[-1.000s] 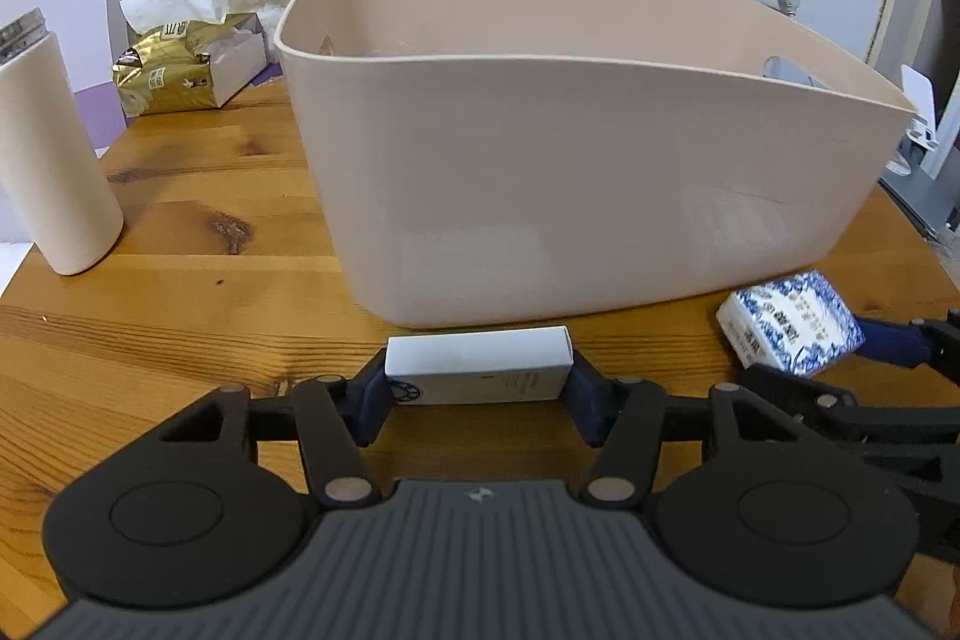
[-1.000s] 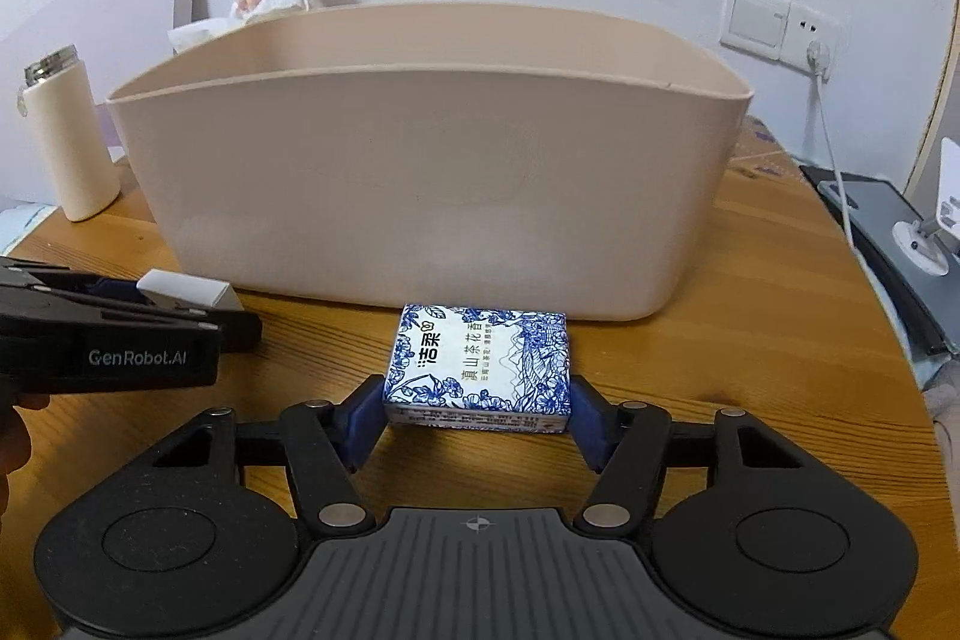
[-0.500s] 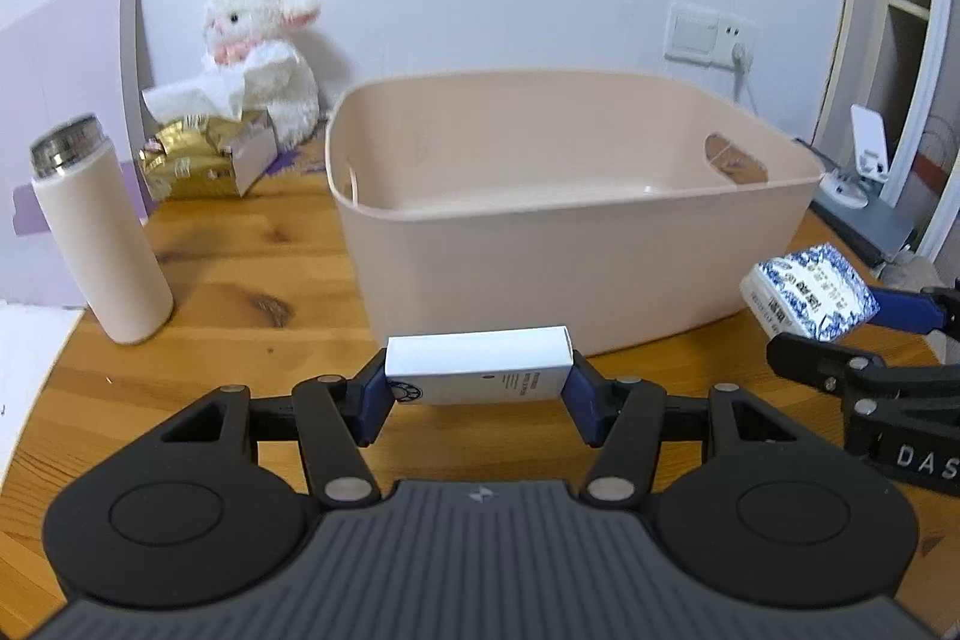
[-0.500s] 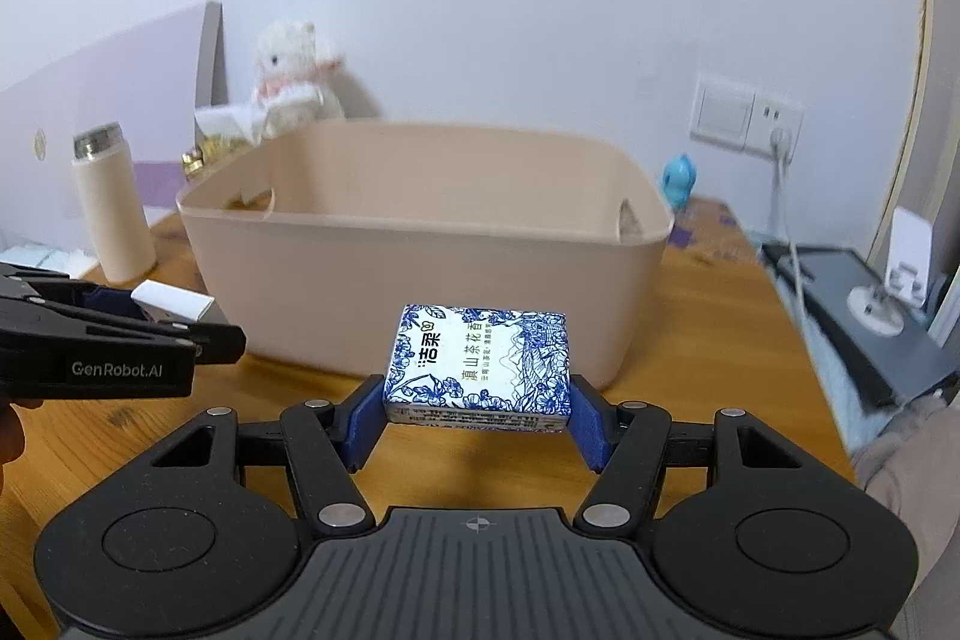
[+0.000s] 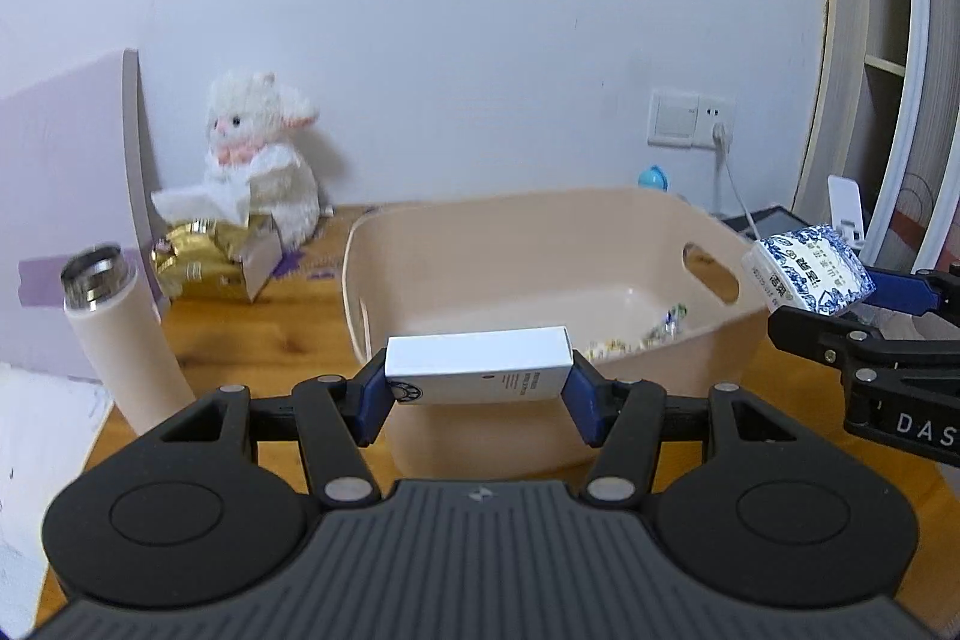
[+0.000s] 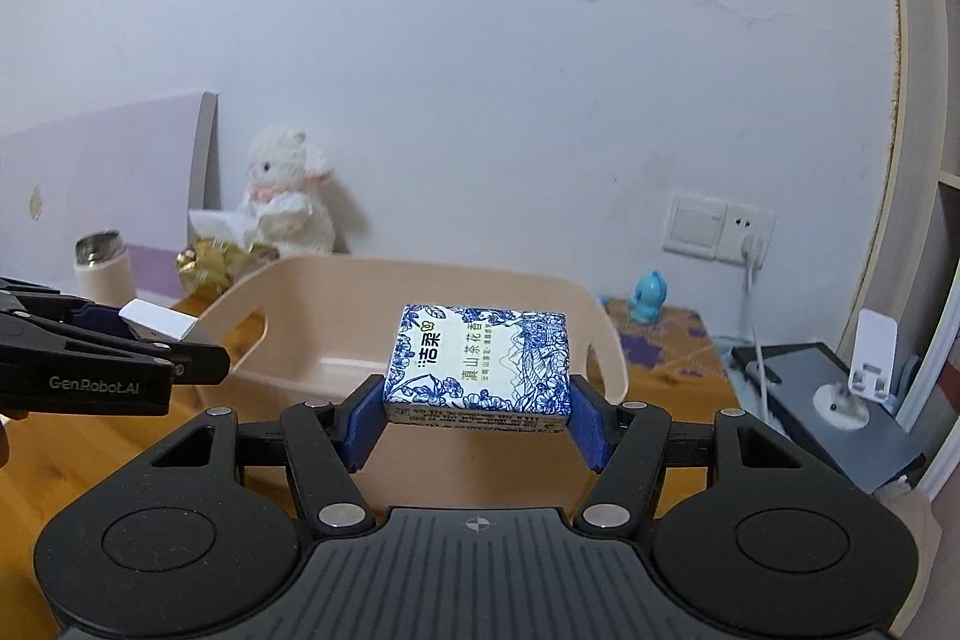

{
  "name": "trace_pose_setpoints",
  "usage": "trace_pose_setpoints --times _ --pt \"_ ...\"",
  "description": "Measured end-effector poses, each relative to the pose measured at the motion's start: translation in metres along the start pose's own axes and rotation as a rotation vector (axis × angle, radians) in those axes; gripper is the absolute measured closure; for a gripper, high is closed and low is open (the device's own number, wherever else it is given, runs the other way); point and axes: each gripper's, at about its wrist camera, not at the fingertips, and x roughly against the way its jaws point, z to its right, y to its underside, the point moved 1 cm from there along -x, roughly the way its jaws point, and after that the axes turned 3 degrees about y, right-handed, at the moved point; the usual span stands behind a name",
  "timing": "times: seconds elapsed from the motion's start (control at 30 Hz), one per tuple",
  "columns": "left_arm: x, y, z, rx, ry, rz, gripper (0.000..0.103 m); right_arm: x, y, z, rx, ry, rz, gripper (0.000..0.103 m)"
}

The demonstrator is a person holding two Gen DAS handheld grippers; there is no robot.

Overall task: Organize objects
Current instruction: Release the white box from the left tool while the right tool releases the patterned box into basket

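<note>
Both grippers have risen from table level. Left gripper pinches the white box; right gripper pinches the blue-patterned pack. The beige bin now sits ahead of and below both jaws. Judgement: 2 drops are imminent.

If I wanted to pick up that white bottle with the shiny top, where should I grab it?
Grab the white bottle around its middle, coming in level from the front. It stands upright on the table, tall and round, so two fingers fit either side; the shiny top looks slippery.
</note>
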Motion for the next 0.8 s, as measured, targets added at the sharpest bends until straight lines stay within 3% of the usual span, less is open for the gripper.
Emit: trace_pose_setpoints --times 0.37,0.8 --pt "-0.055 -0.035 0.003 -0.027 -0.029 -0.065 0.043 -0.041 -0.027 -0.002 -0.054 0.042 -0.003 0.043" --pt "-0.142 -0.028 0.006 0.014 -0.070 -0.309 0.043 -0.105 -0.015 -0.002 -0.047 0.080 -0.135 0.043"
